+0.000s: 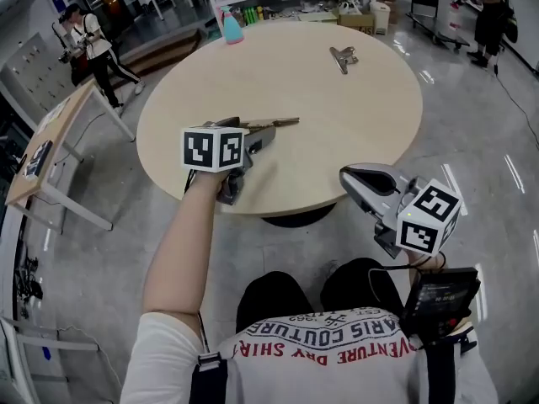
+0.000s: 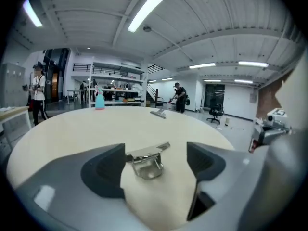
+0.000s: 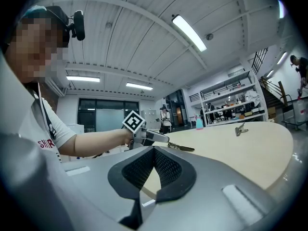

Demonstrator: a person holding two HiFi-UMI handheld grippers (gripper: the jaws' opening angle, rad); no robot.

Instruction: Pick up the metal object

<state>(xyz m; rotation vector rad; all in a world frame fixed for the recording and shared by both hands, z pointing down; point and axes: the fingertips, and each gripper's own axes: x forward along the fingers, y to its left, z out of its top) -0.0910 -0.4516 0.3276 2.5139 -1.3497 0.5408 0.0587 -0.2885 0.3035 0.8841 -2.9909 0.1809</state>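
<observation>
metal clip (image 2: 147, 163), silver, flat on the pale round table (image 1: 354, 133), on the near-left part of the top. sits between the two jaws of the left gripper (image 1: 258, 135), one thin handle pointing away past the jaw tips. comes right up against one pad on its left end, contact there not clear; leaves a plain gap to the other pad. not lifted, not clamped.

left gripper: jaws spread wide, low over the tabletop, straddling the clip and gripping nothing. carries a marker cube (image 1: 213, 148) on top, with a bare forearm behind it reaching out from the person's white shirt.

right gripper (image 3: 153, 151): jaws pressed together at the tips, nothing between them. held off the table, just past the near edge and above the person's lap, aimed across toward the left gripper. bears its own marker cube (image 1: 429, 215), with a small black device (image 1: 440, 297) just behind it.

second metal clip (image 1: 342, 58) on the far side of the table, well apart from both grippers. blue spray bottle (image 1: 231, 28) with a pink head upright at the far-left rim.

beyond the table: grey floor, a side desk (image 1: 50, 154) on the left, shelving at the back, and two people standing, one far left (image 1: 91, 45) and one far right (image 1: 488, 11).
</observation>
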